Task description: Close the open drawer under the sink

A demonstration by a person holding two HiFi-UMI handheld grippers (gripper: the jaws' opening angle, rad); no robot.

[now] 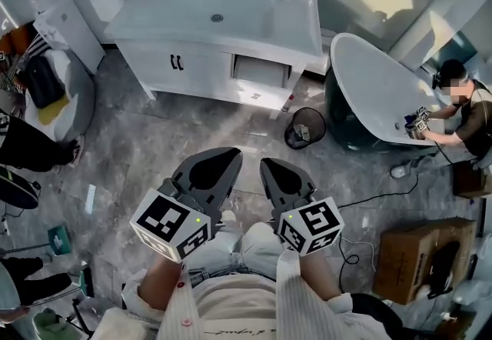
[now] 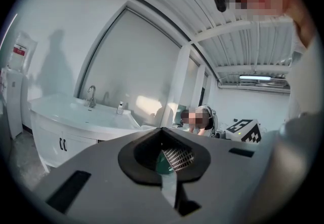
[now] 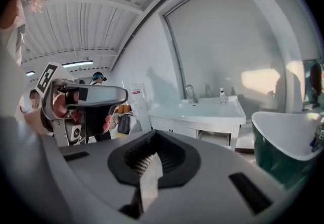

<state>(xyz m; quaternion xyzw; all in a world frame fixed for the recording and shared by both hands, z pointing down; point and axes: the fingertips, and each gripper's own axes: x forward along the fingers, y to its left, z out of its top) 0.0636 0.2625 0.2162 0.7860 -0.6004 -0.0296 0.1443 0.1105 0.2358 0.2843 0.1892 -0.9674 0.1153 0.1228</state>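
While both hover above grey floor [image 1: 138,138], left tool [image 1: 224,155] and right tool [image 1: 270,165] each pressed together, empty. Drawer [image 1: 261,71] open under sink [image 1: 215,19], right side of white cabinet [image 1: 192,61], well apart from tools.

Drawer [image 1: 262,71]: white; I see it pulled out of the cabinet [image 1: 154,61] front, its inside open upward.
Place: right part of the white cabinet, just under the sink [image 1: 217,17], right of the two dark handles [image 1: 177,62].
Pose: level, its front parallel with the cabinet face.
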